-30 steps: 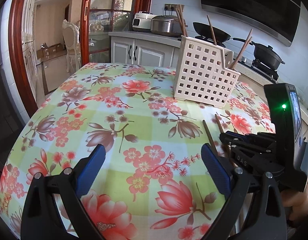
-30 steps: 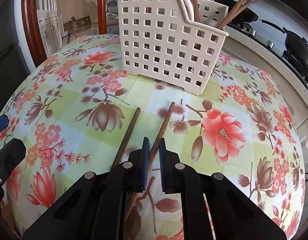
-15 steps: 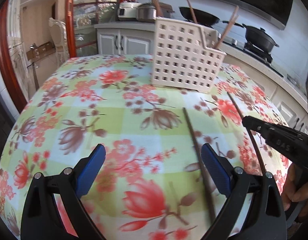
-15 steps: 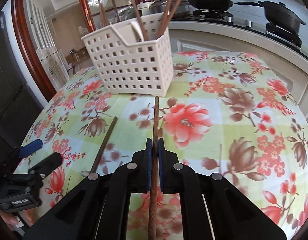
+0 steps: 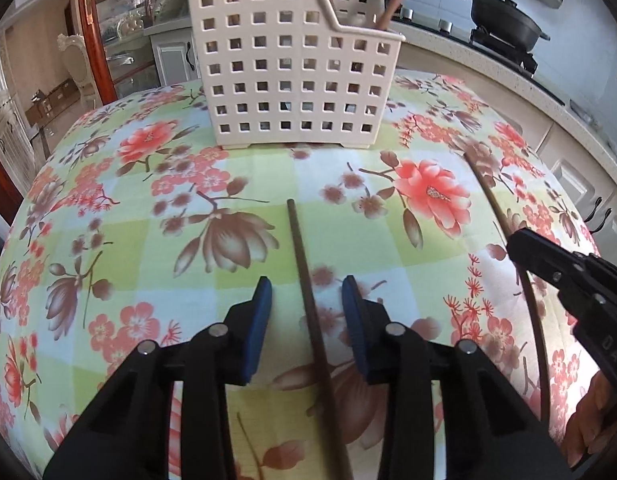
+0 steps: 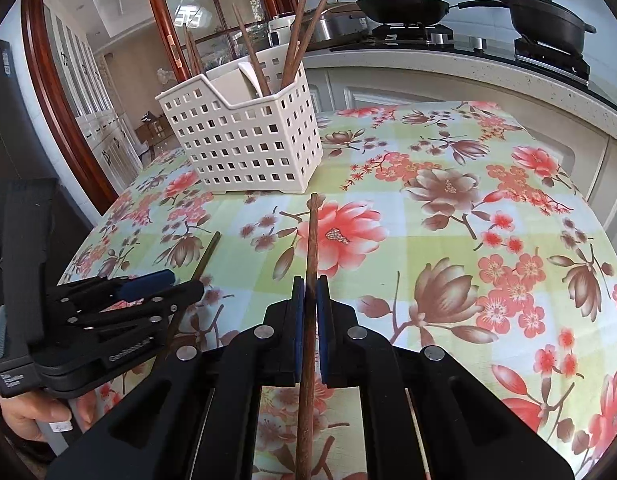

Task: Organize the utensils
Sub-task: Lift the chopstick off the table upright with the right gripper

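Note:
A white perforated utensil basket (image 5: 292,76) stands on the floral tablecloth (image 5: 156,240) with several brown chopsticks upright in it. One dark chopstick (image 5: 302,264) lies on the cloth and runs between the blue pads of my left gripper (image 5: 307,300). Its jaws are closing, with a gap still on each side of the stick. My right gripper (image 6: 310,296) is shut on a second chopstick (image 6: 313,240) whose far tip points at the basket (image 6: 244,148). In the left wrist view that gripper (image 5: 520,244) and its chopstick (image 5: 490,196) are at the right.
A kitchen counter (image 6: 508,76) with a hob, a wok and a black pot runs behind the table. A red-framed glass door (image 6: 176,32) is at the back left. A hand (image 6: 32,416) holds the left gripper (image 6: 164,284) near the table's left edge.
My left gripper has moved over to the lying chopstick and its wide jaws have narrowed around it. My right gripper has closed fully on its chopstick and swung round with it.

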`<action>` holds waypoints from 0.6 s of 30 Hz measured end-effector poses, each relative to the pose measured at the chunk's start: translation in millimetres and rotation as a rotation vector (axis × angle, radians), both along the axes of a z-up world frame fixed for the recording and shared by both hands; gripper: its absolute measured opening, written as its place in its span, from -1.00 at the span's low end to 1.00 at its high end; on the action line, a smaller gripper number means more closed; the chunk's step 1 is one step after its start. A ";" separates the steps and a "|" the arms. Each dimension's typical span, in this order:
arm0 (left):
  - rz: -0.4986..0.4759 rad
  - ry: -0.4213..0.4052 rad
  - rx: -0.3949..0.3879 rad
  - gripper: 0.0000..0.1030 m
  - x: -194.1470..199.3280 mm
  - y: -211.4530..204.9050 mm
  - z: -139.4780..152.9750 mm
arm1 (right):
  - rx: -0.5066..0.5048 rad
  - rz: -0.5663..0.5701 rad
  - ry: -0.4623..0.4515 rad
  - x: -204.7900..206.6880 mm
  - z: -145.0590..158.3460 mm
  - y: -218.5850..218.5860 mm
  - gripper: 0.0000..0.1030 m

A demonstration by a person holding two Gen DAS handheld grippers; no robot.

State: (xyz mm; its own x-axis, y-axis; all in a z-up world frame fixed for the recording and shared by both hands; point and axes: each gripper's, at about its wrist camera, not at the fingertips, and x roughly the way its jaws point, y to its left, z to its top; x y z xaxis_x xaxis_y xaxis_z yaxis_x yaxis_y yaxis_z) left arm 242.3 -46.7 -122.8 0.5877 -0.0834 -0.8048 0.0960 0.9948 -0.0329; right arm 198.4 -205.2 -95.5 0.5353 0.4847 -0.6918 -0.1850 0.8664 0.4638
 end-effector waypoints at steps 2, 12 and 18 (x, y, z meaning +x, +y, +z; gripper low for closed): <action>0.006 -0.006 0.019 -0.38 0.1 -3.2 -0.6 | 0.009 -0.003 0.000 -1.0 -1.4 -4.1 -0.88; -0.006 -0.031 0.117 -0.79 -0.8 -17.2 -2.1 | 0.039 -0.012 0.005 -5.9 -5.3 -14.6 -0.88; -0.020 -0.046 0.146 -0.86 -2.5 -22.2 -2.7 | 0.030 -0.008 -0.004 -9.9 -0.6 -13.2 -0.88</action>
